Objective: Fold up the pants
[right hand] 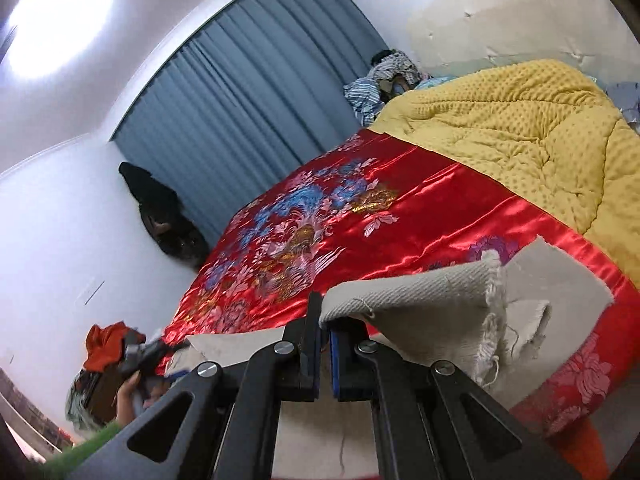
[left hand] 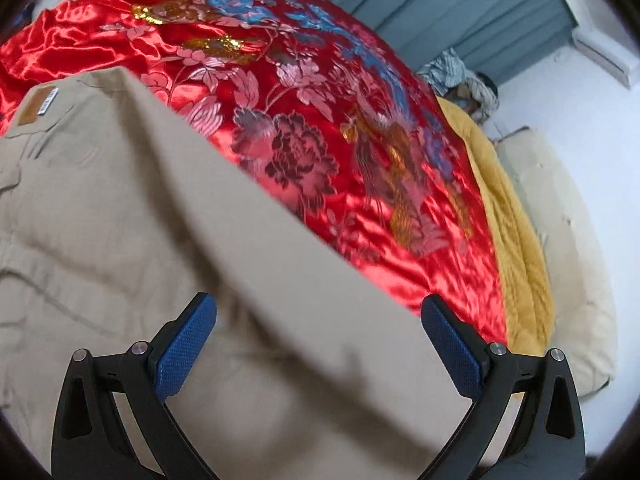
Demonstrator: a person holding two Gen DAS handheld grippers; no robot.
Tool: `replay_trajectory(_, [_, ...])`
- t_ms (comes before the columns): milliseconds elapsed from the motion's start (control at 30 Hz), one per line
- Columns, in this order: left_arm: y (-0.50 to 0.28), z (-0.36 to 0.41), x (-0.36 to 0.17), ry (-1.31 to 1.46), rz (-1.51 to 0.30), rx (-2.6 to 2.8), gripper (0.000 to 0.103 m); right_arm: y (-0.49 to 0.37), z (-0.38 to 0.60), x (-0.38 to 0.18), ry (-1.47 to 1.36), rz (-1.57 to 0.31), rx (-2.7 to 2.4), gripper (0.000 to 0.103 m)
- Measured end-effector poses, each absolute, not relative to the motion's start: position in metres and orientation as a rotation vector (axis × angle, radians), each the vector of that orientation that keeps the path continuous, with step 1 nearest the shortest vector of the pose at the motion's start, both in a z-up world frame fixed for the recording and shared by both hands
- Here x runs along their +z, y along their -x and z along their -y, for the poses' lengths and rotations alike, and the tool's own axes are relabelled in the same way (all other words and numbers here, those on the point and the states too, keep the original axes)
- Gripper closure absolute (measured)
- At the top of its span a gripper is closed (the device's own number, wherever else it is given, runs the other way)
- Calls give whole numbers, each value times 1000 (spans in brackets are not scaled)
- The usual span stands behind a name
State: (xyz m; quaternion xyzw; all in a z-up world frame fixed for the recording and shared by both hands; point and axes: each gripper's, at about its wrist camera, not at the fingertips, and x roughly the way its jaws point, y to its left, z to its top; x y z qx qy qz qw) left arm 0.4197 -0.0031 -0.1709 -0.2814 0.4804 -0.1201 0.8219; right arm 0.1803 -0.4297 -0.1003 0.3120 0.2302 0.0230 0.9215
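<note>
Beige pants (left hand: 120,200) lie on a red satin bedspread (left hand: 320,100); a brown waistband patch (left hand: 34,106) shows at the upper left. My left gripper (left hand: 318,304) is open just above the cloth, its blue pads (left hand: 184,344) wide apart with nothing pinched. In the right wrist view, my right gripper (right hand: 324,320) is shut on the frayed hem of a pant leg (right hand: 420,300), which hangs lifted above the bedspread (right hand: 320,220). More beige cloth (right hand: 560,280) lies flat behind it.
A yellow quilt (right hand: 500,128) is bunched at the bed's far side, with striped clothes (right hand: 372,88) beyond it. Blue-grey curtains (right hand: 248,80) cover the far wall. A red clothes pile (right hand: 108,344) and a person's hand (right hand: 128,396) show at lower left.
</note>
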Motion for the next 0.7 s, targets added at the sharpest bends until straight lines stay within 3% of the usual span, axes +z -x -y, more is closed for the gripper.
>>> replay_trajectory(300, [-421, -13, -190, 622, -1045, -177, 5, -130, 440, -88, -676, -429, 147, 100])
replay_trajectory(367, [-421, -18, -187, 641, -1012, -173, 30, -130, 443, -84, -653, -436, 164, 100])
replay_trajectory(400, [-424, -20, -188, 661, -1019, -181, 71, -132, 443, -84, -643, -443, 171, 100])
replay_trajectory(433, [-429, -21, -190, 680, -1042, -180, 100, -135, 445, -86, -634, -460, 181, 100])
replay_trajectory(533, [-437, -20, -181, 718, -1051, -151, 101, -164, 457, -106, -618, -571, 164, 100])
replay_trajectory(633, [-421, -10, -135, 670, -942, -192, 101, -218, 483, -122, -572, -685, 106, 100])
replay_trajectory(700, [-386, -8, -88, 605, -806, -254, 100, -243, 495, -101, -525, -638, 104, 100])
